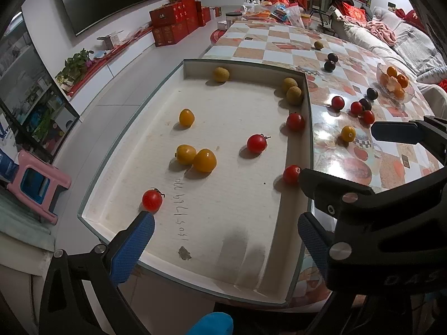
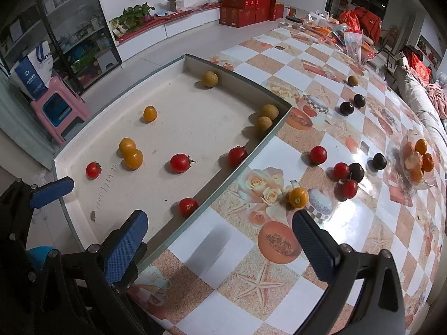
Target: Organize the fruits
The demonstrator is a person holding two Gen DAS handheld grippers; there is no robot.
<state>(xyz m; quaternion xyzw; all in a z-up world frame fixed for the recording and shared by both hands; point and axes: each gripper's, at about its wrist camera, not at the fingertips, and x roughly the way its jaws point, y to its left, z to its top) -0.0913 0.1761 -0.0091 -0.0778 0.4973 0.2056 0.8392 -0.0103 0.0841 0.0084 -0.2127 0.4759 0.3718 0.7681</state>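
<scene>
Yellow tomato (image 2: 298, 197) sits loose on the checkered tablecloth (image 2: 279, 279), just ahead of the right gripper (image 2: 220, 240) – wide open, empty, nearer – while the left gripper (image 1: 226, 229), also open, hangs over the white tray (image 1: 243, 65).

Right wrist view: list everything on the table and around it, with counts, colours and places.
white tray: one, at the table's left edge
red tomatoes in tray: four, red, spread along its near half
yellow tomatoes in tray: three, orange-yellow, left part, two touching
longans in tray: three, tan, one by the far wall, two in the far right corner
yellow tomato on table: one, just ahead of the right jaws
red tomatoes on table: three, right of the tray
dark fruits: four, scattered on the table
loose longan: one, far on the table
glass bowl: one, holds oranges, far right
pink stool: one, on the floor
red boxes: stacked by the wall
left gripper: jaws open
right gripper: jaws open, empty
</scene>
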